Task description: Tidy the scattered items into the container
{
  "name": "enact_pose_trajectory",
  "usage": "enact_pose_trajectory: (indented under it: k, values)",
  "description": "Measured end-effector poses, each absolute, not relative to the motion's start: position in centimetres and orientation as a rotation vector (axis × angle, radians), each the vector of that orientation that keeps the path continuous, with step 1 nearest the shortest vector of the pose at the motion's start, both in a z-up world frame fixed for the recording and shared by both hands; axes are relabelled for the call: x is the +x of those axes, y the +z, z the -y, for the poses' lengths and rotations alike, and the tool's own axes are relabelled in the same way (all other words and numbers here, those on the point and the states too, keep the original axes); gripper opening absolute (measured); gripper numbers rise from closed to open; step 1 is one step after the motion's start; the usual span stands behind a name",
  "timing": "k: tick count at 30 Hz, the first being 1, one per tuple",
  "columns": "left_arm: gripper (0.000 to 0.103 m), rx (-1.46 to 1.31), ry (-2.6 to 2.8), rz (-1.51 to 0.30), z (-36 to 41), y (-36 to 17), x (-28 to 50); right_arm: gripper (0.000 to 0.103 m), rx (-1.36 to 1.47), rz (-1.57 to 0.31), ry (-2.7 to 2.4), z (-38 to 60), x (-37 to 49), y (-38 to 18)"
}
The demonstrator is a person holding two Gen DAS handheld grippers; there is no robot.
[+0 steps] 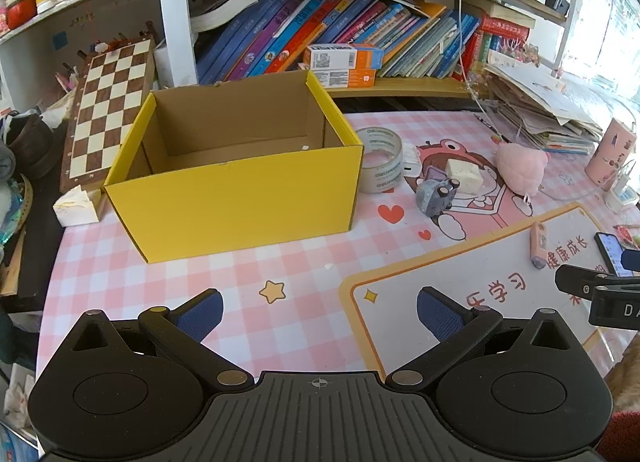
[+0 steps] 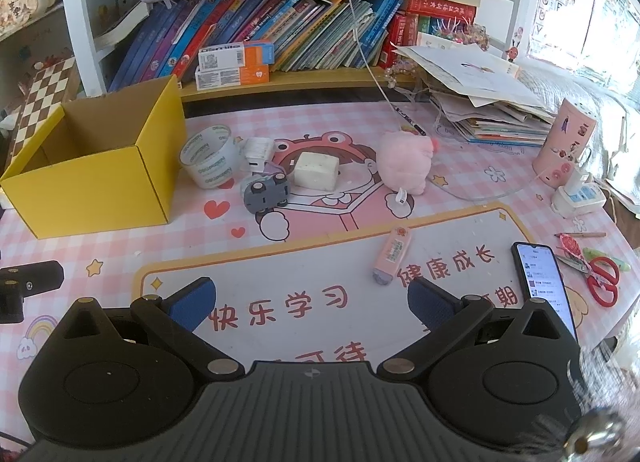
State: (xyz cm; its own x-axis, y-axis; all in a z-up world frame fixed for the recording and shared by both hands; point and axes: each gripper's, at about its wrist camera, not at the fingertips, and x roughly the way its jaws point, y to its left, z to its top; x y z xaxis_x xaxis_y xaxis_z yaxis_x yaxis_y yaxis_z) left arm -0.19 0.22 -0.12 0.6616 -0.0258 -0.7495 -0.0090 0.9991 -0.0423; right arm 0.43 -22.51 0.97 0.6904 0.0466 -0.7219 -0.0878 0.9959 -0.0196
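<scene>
Right of the yellow box, tape, car and plush lay nearer the right claw; both claws, left claw included, gaped wide, empty.

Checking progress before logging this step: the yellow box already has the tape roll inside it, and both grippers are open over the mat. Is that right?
Not quite. The yellow box has nothing in it; the left wrist view shows its bare floor. The tape roll stands on the mat beside the box, as the right wrist view shows. The left gripper and right gripper are indeed open over the mat.
</scene>
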Motion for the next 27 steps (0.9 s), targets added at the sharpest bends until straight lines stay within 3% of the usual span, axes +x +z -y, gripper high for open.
enact_pose_trajectory:
  k: [27]
  values:
    - [0.103, -0.043, -0.008, -0.856, -0.58, -0.25, 0.09, 0.103, -0.059, -0.81, 0.078, 22.22, 0.67, 0.96]
